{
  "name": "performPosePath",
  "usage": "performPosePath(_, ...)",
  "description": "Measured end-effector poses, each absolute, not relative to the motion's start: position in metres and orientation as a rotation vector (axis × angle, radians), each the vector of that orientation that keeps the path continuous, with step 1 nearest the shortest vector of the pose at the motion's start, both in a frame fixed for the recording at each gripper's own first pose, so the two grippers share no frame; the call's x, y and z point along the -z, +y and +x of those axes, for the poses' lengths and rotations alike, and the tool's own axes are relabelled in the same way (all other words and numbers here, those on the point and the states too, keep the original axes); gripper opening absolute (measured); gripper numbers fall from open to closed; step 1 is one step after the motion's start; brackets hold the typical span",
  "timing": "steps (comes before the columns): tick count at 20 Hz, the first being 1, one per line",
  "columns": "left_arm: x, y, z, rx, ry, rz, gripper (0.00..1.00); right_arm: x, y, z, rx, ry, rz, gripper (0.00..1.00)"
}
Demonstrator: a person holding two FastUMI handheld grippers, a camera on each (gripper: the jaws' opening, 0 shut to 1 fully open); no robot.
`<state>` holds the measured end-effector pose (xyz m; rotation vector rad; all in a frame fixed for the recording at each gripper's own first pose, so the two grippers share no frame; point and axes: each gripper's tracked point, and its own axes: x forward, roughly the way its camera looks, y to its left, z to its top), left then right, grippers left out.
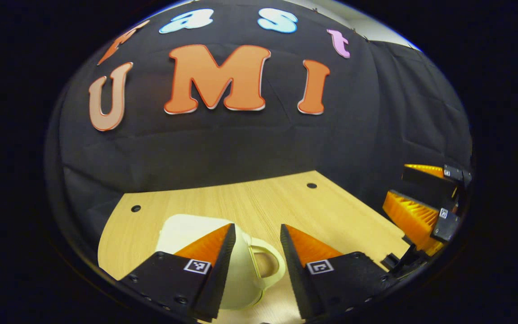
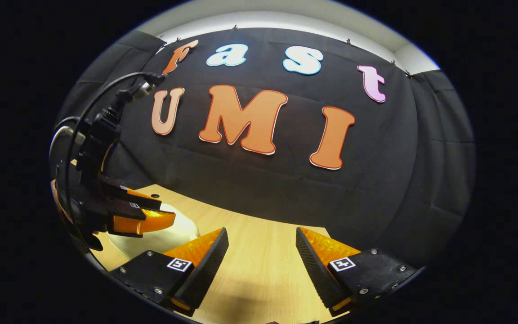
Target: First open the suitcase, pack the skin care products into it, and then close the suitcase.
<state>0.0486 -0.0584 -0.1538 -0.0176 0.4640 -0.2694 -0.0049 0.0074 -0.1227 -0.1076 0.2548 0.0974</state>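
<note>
The cream-coloured suitcase lies flat on the table, lid down, with its carry handle arching off the near edge. In the left gripper view, the left gripper hangs just above that edge with its fingers spread wide: one finger sits over the case's corner, the other finger stands beside the handle over bare wood. The handle loop lies in the gap between them, nearer the first finger; neither finger presses on it, and whether either touches the shell cannot be told. Beyond the suitcase, toward the far wall, the tabletop is light wood with a small dark hole near the case's far corner and another hole farther off.

In the right gripper view, the right gripper is held over bare wood, well apart from the suitcase, its fingers also spread with nothing between them. From here the pale shell shows as a rounded shape to the side, with the left gripper poised over it, a dark cable looping up from its body.

Behind the suitcase a black cloth wall rises from the table's far edge and wraps round the side; above the cloth runs a strip of pale wall.
</note>
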Motion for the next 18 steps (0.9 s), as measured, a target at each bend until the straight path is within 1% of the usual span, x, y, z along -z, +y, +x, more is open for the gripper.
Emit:
performPosePath(1, 0.142, -0.051, 0.048, 0.259, 0.432, -0.018, 0.69, 0.119, 0.011, -0.003, -0.106, 0.248, -0.099, 0.95)
performPosePath(2, 0.134, -0.046, 0.049, 0.242, 0.413, -0.017, 0.8, 0.114, 0.016, -0.001, -0.117, 0.237, -0.091, 0.95)
performPosePath(3, 0.127, -0.04, 0.047, 0.224, 0.392, -0.02, 0.84, 0.11, 0.021, 0.001, -0.124, 0.226, -0.085, 0.95)
performPosePath(6, 0.107, -0.025, 0.041, 0.155, 0.324, -0.038, 0.89, 0.1, 0.034, 0.004, -0.151, 0.193, -0.068, 0.96)
performPosePath(7, 0.099, -0.022, 0.039, 0.13, 0.296, -0.049, 0.9, 0.098, 0.04, 0.004, -0.164, 0.186, -0.06, 0.96)
performPosePath(8, 0.092, -0.019, 0.037, 0.104, 0.264, -0.051, 0.89, 0.095, 0.045, 0.004, -0.178, 0.18, -0.052, 0.93)
performPosePath(9, 0.084, -0.015, 0.034, 0.073, 0.231, -0.055, 0.9, 0.093, 0.048, 0.003, -0.191, 0.169, -0.045, 0.95)
performPosePath(12, 0.067, -0.008, 0.027, 0.012, 0.151, -0.036, 0.9, 0.089, 0.053, 0.004, -0.202, 0.154, -0.025, 0.95)
performPosePath(14, 0.061, -0.01, 0.022, 0.009, 0.119, -0.018, 0.91, 0.082, 0.052, 0.004, -0.199, 0.128, -0.014, 0.96)
performPosePath(16, 0.063, -0.021, 0.017, 0.055, 0.118, 0.016, 0.92, 0.08, 0.049, 0.005, -0.193, 0.111, -0.015, 0.95)
performPosePath(17, 0.067, -0.025, 0.014, 0.056, 0.123, 0.042, 0.93, 0.081, 0.047, 0.004, -0.189, 0.111, -0.013, 0.95)
performPosePath(18, 0.071, -0.026, 0.012, 0.054, 0.133, 0.062, 0.98, 0.082, 0.045, 0.002, -0.189, 0.112, -0.007, 0.95)
